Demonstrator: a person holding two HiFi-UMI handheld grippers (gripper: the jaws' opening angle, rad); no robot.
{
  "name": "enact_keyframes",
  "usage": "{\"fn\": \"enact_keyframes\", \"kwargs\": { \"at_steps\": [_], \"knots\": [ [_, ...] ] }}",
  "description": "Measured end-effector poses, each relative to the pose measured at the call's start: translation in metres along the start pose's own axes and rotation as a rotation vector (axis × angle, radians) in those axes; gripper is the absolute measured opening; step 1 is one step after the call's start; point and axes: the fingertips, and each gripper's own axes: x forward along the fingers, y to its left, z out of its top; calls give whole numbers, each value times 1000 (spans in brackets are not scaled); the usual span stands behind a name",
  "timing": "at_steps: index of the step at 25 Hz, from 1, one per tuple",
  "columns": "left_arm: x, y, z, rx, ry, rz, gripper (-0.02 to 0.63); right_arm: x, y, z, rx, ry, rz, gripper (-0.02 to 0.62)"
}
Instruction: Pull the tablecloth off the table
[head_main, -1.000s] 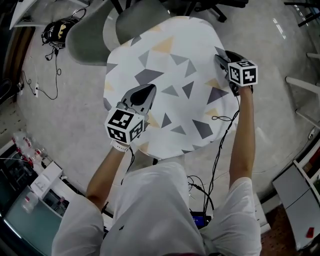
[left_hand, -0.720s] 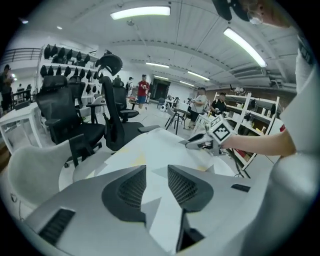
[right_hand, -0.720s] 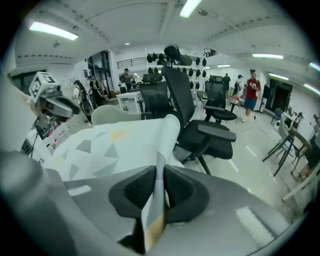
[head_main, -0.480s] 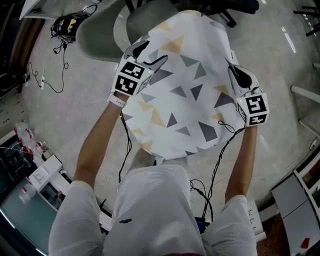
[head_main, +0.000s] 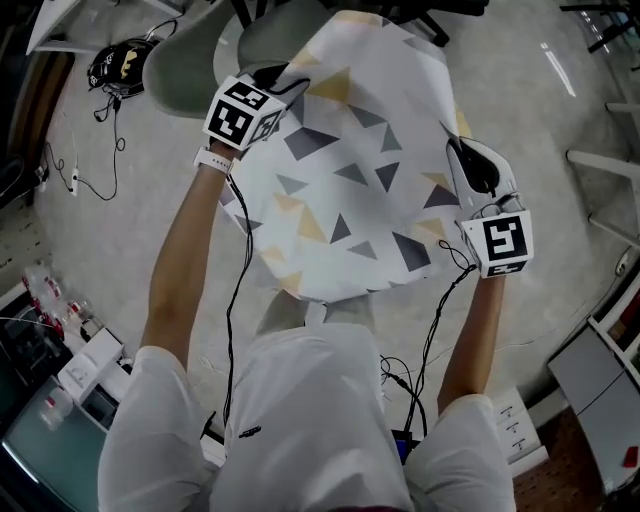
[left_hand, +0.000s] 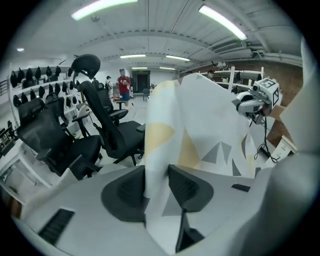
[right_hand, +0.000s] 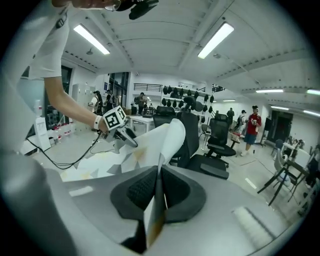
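Observation:
The white tablecloth (head_main: 350, 190) with grey and yellow triangles hangs stretched between my two grippers, lifted and sagging; the table beneath it is hidden. My left gripper (head_main: 283, 80) is at the cloth's far left edge. Its jaws are closing, with a bunched fold of the tablecloth (left_hand: 200, 130) between the pads (left_hand: 127, 190), which press on it. My right gripper (head_main: 463, 152) holds the right edge. In the right gripper view its jaws (right_hand: 159, 187) are shut on a thin fold of the tablecloth (right_hand: 150, 142), and the left gripper's marker cube (right_hand: 115, 118) shows across the cloth.
Two grey chairs (head_main: 185, 65) stand beyond the cloth. A dark headset (head_main: 115, 65) and cables lie on the floor at the far left. Black office chairs (left_hand: 100, 125) and a person in red (left_hand: 123, 82) are further off. A white shelf unit (head_main: 90, 365) is near left.
My left gripper moved from the cloth's near left side to its far left edge and closed on it. The right gripper shut on the right edge. The cloth rose.

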Motion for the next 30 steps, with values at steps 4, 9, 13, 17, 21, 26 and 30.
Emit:
{"fn": "enact_keyframes", "kwargs": {
  "at_steps": [4, 9, 13, 17, 21, 26, 30],
  "knots": [
    [-47, -30, -4, -45, -78, 62, 61, -24, 20, 23, -18, 5, -113, 31],
    [-144, -77, -4, -61, -190, 144, 38, -81, 65, 55, -37, -26, -244, 31],
    [-249, -111, -18, -65, -278, 171, 34, -134, 133, 93, -55, -87, -332, 34],
    [-334, -132, -27, -69, -341, 184, 34, -178, 187, 129, -55, -136, -376, 38],
    [-408, -165, -45, -65, -381, 174, 34, -226, 240, 152, -44, -181, -410, 44],
    [-461, -217, -79, -81, -425, 176, 34, -281, 300, 140, 22, -222, -426, 54],
    [-478, -253, -99, -88, -428, 208, 35, -309, 323, 114, 113, -244, -426, 60]
  ]
}}
